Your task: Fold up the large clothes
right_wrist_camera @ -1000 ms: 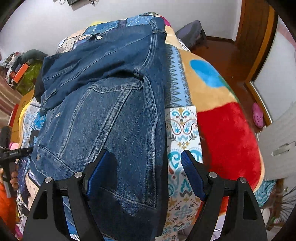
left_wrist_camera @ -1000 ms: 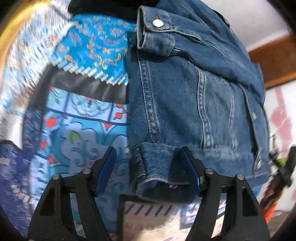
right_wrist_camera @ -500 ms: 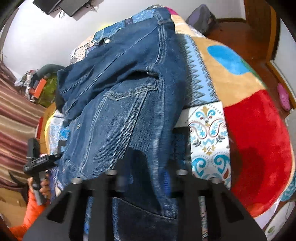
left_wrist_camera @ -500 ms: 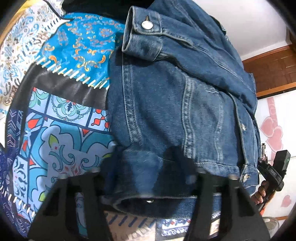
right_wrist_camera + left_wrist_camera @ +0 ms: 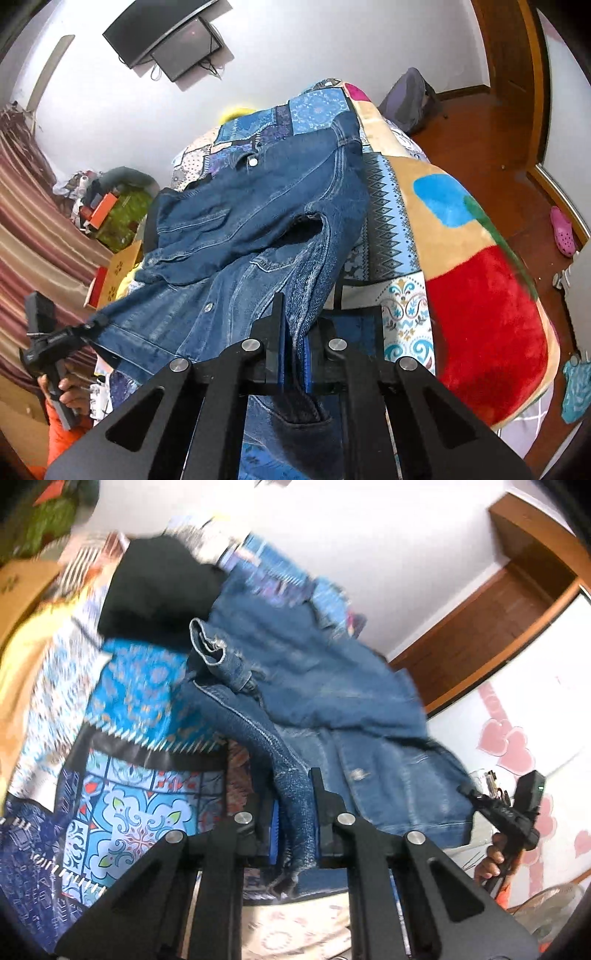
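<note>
One denim jacket (image 5: 258, 221), two claws — left claw (image 5: 295, 823), right claw (image 5: 295, 354), one patterned blanket (image 5: 480, 277), one wall screen (image 5: 166, 40), one backpack (image 5: 410, 99)

- Under my tongs spreads a patchwork bedspread (image 5: 402, 218) of blue tile prints, with red, tan and sky-blue plush patches at right of the right view.
- A black garment (image 5: 155, 590) lies bunched at upper left of the left view.
- A wall-mounted screen (image 5: 166, 37) hangs at the top left of the right view, cables dangling below it.
- Striped curtains (image 5: 33, 221) run down the left edge.
- A grey backpack (image 5: 410, 99) rests on the wooden floor (image 5: 491, 129), upper right.
- A pink clog (image 5: 561, 230) sits at far right.
- Pink heart stickers (image 5: 509, 746) dot the white surface at right in my left view.
</note>
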Demonstrator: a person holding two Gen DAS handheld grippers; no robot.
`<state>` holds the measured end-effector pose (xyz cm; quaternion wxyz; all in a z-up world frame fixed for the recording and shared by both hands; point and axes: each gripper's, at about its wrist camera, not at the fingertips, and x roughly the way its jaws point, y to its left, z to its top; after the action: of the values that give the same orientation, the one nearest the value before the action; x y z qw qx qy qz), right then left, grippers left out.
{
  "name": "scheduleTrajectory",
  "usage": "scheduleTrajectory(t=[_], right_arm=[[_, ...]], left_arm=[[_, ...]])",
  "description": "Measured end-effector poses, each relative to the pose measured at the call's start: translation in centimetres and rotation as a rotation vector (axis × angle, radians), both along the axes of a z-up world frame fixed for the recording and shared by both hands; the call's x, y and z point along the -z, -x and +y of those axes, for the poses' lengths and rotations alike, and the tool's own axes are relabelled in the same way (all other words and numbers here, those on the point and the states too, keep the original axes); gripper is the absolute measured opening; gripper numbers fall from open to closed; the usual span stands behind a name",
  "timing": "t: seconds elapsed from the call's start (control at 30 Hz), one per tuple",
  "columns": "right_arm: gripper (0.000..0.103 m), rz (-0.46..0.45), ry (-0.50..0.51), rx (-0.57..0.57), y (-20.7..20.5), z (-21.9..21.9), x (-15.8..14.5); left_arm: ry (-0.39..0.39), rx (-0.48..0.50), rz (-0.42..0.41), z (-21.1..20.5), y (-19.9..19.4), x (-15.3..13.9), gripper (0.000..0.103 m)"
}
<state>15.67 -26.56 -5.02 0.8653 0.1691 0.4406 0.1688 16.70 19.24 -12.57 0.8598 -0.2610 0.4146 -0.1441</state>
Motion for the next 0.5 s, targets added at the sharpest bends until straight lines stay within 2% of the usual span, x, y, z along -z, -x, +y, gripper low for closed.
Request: scheduleTrajectory(t=[0.2, 0.33, 0.5], right_arm=[[0.006, -0.043, -0.029, -0.007, 0.9, -0.8, -1.5], [0.006, -0.079, -0.039, -0.015, 0.3, -0.9, -3.0], [0.006, -0.117, -0.044, -0.017, -2.0, -0.8, -4.3]], left_arm=[[-0.028, 0.009, -0.062, 0.3, 2.5, -2.8, 0.012], [-0.003, -0.001, -0.108, 0.6, 3.3, -4.1, 0.012], [-0.031, -0.022, -0.146, 0.7, 1.3, -5.5, 0.012]])
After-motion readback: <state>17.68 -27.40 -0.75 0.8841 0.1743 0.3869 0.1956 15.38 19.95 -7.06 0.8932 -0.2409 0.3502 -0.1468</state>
